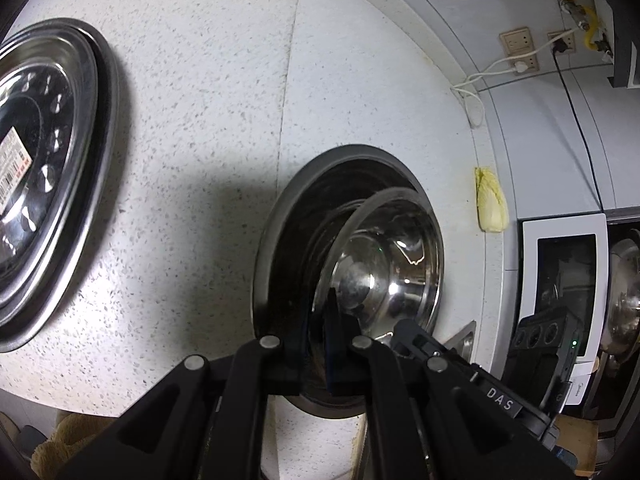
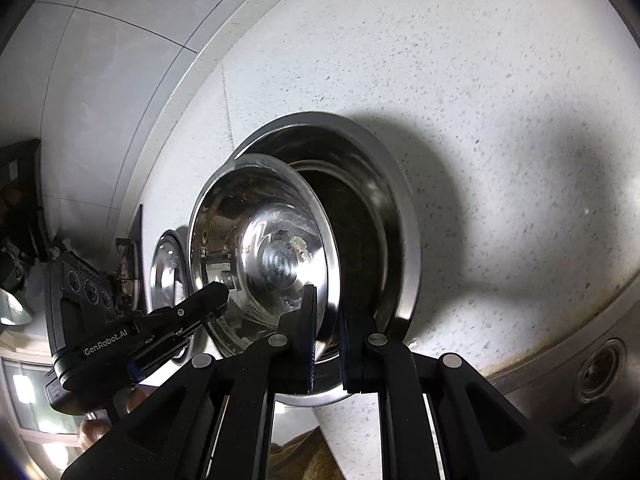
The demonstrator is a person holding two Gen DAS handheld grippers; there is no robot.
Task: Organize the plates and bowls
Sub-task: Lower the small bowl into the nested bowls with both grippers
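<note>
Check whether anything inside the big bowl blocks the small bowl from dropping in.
Nothing visible does. The small bowl, pinched at its rim by the left gripper and right gripper, tilts partly inside the big bowl, whose visible inside is bare.

The right gripper (image 2: 325, 322) pinches the near rim of a shiny steel bowl (image 2: 260, 256), tilted inside a larger steel basin (image 2: 404, 216) on the speckled white counter (image 2: 460, 80). The left gripper (image 2: 218, 294) grips the bowl's opposite rim.
</note>
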